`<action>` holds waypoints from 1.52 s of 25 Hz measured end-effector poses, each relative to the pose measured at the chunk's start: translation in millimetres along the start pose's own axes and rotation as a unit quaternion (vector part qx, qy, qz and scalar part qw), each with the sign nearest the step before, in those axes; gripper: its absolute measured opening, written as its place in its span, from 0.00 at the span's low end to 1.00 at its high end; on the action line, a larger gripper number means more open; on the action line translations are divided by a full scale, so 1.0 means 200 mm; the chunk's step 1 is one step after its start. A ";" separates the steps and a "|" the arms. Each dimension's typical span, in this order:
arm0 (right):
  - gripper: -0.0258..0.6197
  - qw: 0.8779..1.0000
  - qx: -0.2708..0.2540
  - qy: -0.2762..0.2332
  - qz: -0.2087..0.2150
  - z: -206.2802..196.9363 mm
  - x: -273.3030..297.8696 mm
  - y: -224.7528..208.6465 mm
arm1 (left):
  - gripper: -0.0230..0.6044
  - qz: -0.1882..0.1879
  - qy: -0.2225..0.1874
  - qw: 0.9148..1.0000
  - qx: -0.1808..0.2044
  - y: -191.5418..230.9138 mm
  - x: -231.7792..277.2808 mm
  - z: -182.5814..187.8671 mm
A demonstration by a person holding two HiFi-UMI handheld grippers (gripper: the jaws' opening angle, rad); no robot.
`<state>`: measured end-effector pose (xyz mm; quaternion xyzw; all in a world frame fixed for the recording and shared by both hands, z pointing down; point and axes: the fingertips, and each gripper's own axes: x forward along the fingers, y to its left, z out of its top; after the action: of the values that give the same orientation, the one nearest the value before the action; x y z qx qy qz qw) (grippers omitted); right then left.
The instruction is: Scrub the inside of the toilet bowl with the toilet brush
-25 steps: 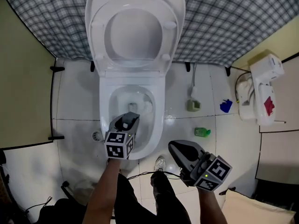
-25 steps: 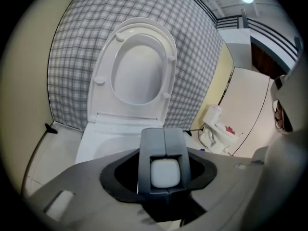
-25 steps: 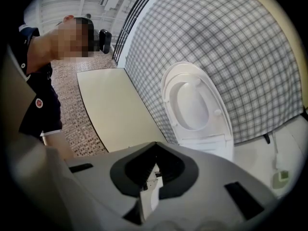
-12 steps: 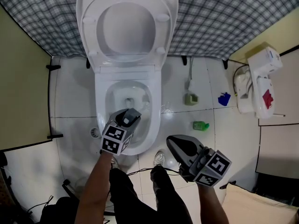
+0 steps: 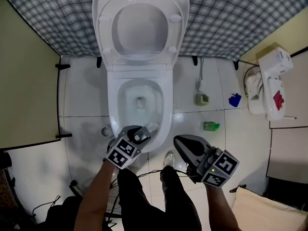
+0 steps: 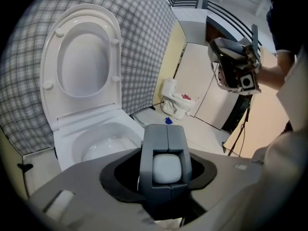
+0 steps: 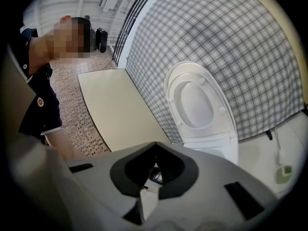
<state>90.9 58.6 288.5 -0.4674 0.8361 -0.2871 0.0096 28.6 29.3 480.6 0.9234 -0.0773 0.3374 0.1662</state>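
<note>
Tiled floor (image 5: pixel 82 100), toilet bowl (image 5: pixel 126 99): you pulled left tongs (image 5: pixel 143 134), clenched on white brush handle (image 6: pixel 167 168), back to the front rim; right tongs (image 5: pixel 178 142) clenched empty; scrubbing probably paused.

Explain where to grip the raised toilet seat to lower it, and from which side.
Take the seat ring at its top edge, the free end farthest from the hinge. It stands against the lid, bumpers toward you, so probably come from the front, tongs over ring and lid together: no gap between them shows.
</note>
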 end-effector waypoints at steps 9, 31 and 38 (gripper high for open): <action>0.04 1.000 0.003 -0.003 0.026 0.00 0.12 0.09 | 0.39 -0.005 0.024 1.000 -0.001 -0.04 -0.13 -0.11; 0.04 1.000 0.024 -0.003 -0.002 0.00 0.02 -0.19 | 0.38 0.288 0.059 0.955 0.044 0.76 -0.10 0.17; 0.04 1.000 0.027 0.000 -0.009 -0.03 -0.01 -0.22 | 0.38 0.340 -0.011 0.940 -0.006 0.85 -0.11 0.22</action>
<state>125.0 44.7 314.9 -0.4746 0.8238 -0.3093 0.0197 -5.2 -144.4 478.3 0.8447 -0.3906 0.3631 0.0460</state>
